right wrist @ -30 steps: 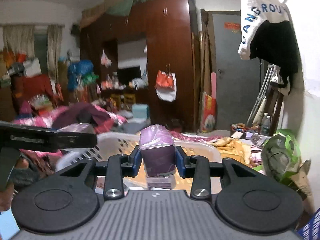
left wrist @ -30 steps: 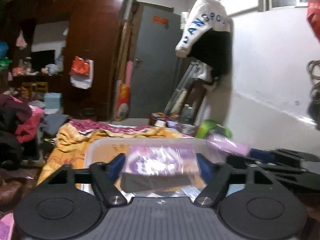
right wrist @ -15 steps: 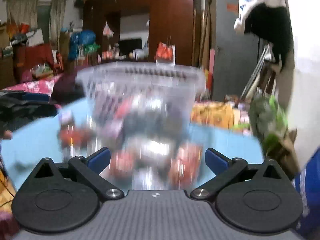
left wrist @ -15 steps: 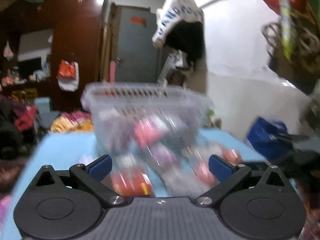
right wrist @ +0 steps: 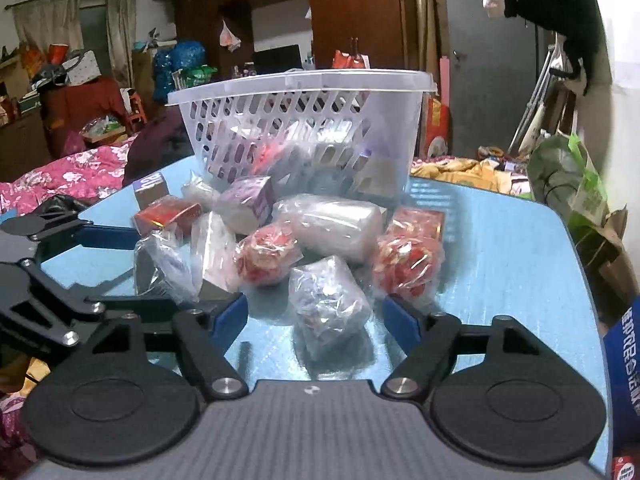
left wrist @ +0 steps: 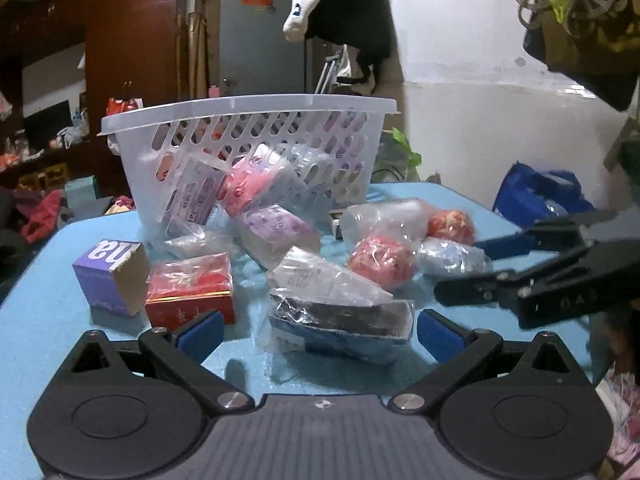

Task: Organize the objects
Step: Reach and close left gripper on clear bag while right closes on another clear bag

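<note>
A white slotted basket (left wrist: 248, 120) (right wrist: 300, 92) stands at the back of the blue table (left wrist: 48, 320), with several packets inside. More wrapped packets and boxes lie in front of it. My left gripper (left wrist: 318, 334) is open and low over the table. A plastic-wrapped dark box (left wrist: 340, 316) lies between its pads, untouched. A red box (left wrist: 188, 292) and a purple box (left wrist: 112, 276) sit to its left. My right gripper (right wrist: 316, 316) is closing. A clear-wrapped purple packet (right wrist: 328, 304) lies between its pads, and neither pad presses on it.
Two red wrapped balls (right wrist: 264, 258) (right wrist: 404, 264) lie near the right gripper. A blue bag (left wrist: 536, 196) and a green bag (right wrist: 568, 176) stand beyond the table's right edge. A bed with a pink cover (right wrist: 80, 172) is on the left. Each gripper's black linkage crosses the other's view.
A second ago each gripper held a purple packet above the basket. Both packets have gone, both jaws have spread, and both grippers have dropped to table level in front of the basket.
</note>
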A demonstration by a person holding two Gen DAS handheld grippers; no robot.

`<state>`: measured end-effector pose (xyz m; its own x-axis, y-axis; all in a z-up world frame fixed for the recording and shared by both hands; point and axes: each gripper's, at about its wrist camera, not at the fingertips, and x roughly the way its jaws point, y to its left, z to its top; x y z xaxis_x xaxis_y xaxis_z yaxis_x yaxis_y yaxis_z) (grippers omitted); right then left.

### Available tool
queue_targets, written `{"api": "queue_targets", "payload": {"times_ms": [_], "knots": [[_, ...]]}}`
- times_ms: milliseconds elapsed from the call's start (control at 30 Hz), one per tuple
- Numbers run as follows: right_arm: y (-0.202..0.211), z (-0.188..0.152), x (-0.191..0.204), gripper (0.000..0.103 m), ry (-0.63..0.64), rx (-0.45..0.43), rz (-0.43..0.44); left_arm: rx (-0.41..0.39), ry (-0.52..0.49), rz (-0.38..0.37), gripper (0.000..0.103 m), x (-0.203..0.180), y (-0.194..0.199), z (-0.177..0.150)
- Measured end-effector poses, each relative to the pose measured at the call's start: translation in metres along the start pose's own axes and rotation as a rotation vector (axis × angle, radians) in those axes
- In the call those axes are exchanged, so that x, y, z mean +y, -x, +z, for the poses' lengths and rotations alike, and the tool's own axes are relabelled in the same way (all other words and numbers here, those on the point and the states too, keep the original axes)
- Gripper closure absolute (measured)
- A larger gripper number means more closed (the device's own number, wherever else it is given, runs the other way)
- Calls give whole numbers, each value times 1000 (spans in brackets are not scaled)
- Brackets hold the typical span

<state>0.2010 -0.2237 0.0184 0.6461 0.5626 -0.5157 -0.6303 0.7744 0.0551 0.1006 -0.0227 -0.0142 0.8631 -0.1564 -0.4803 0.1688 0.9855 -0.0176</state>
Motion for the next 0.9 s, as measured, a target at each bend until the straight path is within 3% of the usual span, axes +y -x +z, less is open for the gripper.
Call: {"api": "queue_targets", "payload": {"times_ms": [100, 200, 267, 367, 767, 900], "knots": [[-1, -2, 1, 45, 11, 11, -16, -13, -13, 5, 1, -2, 0, 2], [0, -3, 2, 53, 24, 1, -4, -3, -18, -8, 10, -4, -6, 1], [0, -3, 1, 54, 21, 1, 2, -1, -7, -11, 21, -3, -10, -1], [1, -4, -1, 56, 9, -9, 12, -27, 11, -11, 25, -2, -8, -6], [38, -25, 3, 57, -74, -246, 62, -188, 107, -47, 26, 21, 31, -26], [42, -23, 9, 57, -63, -266, 49, -204, 126, -55, 26, 28, 32, -26]]}}
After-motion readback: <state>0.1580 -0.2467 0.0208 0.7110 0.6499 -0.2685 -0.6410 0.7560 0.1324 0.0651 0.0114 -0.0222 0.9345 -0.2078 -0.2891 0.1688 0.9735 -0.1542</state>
